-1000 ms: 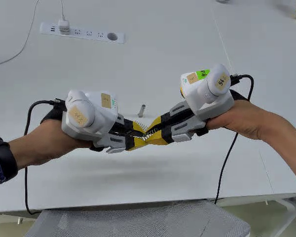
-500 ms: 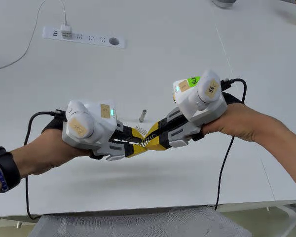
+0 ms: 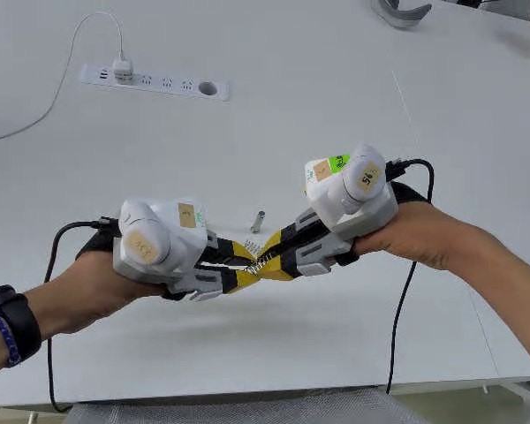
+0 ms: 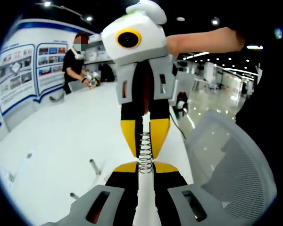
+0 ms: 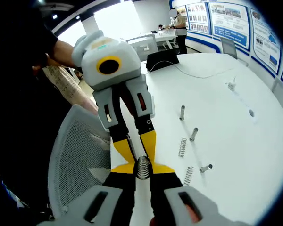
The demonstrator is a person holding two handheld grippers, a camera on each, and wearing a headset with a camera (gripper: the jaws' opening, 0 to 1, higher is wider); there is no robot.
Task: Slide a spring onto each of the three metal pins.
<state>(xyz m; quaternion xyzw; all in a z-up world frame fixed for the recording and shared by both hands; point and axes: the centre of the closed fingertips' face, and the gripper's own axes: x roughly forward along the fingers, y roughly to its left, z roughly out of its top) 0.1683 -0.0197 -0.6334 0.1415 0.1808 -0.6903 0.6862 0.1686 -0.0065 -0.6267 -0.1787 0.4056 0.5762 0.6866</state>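
Presently, workbench (image 3: 336,79): white and flat; both grippers are held in the air above its near edge, tips facing each other.
Left gripper (image 3: 246,268): jaws drawn narrow; in the right gripper view a thin grey rod stands between them, judged to be the held pin (image 5: 129,140).
Right gripper (image 3: 270,257): jaws narrow, pinching the held spring (image 4: 145,150) at one end.
Power strip (image 3: 155,81): toward the far left corner, one plug inserted, well apart from the work.
Loose pins: far pin (image 5: 182,112), middle pin (image 5: 194,134) and near pin (image 5: 206,167) sit on the surface beyond the jaws, toward the near edge; all three appear bare.
Held spring, position: off the surface, bridging the two sets of jaw tips in line with both; how far it has passed over the held pin cannot be told.
Loose springs: first loose spring (image 5: 182,147) lies just beside the middle pin; second loose spring (image 5: 188,175) lies near the near pin.
Handling, spring: judged very light and soft along its length; likely to buckle or snag if pushed off-axis, and to jump away if released abruptly.
Handling, pin: judged stiff, smooth and slippery.
Where to hold: spring by its trailing coils, lightly; pin by one end, leaving the other end free.
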